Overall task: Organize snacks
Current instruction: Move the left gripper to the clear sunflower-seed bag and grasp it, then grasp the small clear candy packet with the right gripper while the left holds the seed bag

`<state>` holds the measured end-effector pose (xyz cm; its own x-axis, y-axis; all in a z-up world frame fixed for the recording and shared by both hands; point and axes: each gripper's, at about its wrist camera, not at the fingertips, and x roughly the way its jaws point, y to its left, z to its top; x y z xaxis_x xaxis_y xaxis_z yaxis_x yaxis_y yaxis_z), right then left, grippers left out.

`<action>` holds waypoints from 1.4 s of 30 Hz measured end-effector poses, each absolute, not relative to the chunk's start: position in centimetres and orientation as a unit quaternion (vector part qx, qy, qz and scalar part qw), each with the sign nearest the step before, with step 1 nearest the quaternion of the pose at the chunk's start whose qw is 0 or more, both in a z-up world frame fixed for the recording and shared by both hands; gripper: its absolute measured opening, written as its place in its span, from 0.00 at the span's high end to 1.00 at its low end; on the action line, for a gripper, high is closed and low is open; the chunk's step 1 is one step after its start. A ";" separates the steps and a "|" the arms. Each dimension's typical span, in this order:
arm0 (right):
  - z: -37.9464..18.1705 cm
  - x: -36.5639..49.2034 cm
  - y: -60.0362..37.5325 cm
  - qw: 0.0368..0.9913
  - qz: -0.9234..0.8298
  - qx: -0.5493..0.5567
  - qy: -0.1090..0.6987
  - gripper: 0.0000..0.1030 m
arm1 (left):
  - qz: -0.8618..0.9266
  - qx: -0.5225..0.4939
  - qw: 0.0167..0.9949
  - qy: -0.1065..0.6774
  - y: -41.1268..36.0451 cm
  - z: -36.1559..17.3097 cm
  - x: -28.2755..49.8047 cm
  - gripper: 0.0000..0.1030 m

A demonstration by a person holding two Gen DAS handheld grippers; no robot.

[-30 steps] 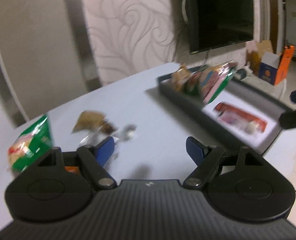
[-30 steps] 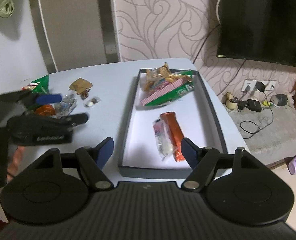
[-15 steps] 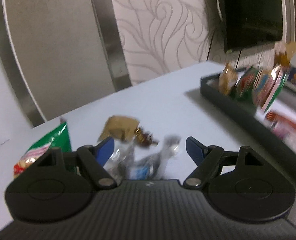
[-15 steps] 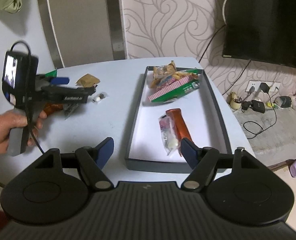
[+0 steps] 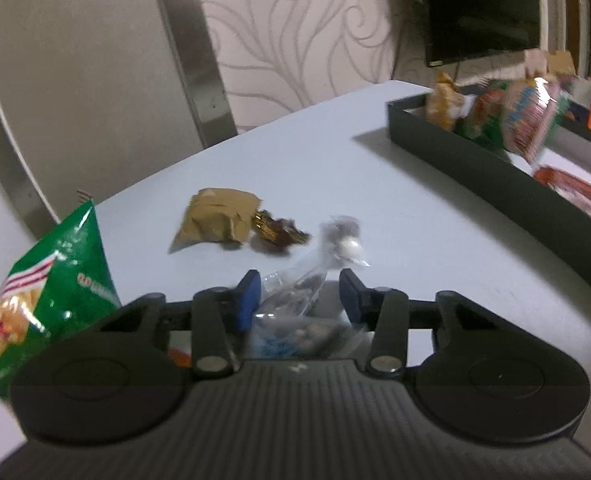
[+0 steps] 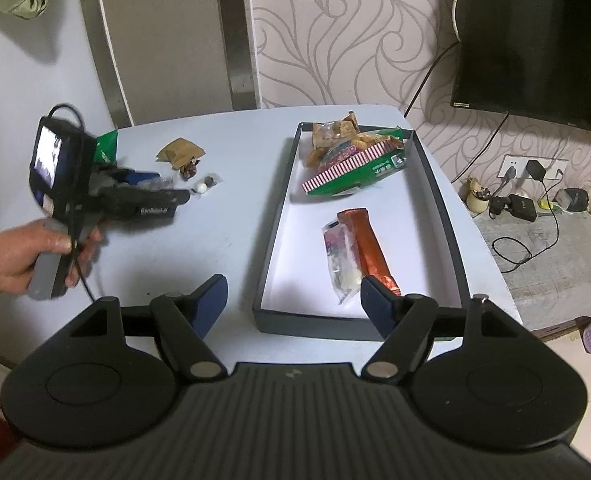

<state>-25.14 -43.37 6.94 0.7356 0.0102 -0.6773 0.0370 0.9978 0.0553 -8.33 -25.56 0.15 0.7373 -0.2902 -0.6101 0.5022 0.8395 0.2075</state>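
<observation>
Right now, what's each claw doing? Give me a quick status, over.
Left gripper open around clear snack packet, not clamped. Right gripper open, empty, near tray. Nothing blocking.

What you can't quite see

Your clear packet [image 5: 295, 300] blurs between the fingers; the green bag [image 5: 43, 292] and tray [image 5: 495, 184] run off-frame.

Glossy crinkled plastic snack wrapper [image 5: 295, 300]

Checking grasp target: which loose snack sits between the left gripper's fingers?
The clear plastic packet, between the left gripper fingers; the brown packet lies farther off.
</observation>
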 end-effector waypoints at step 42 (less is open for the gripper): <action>-0.7 -0.7 -32.3 0.903 0.128 -0.060 0.406 0.71 | -0.089 0.163 0.929 0.320 -13.2 2.0 -22.8 0.30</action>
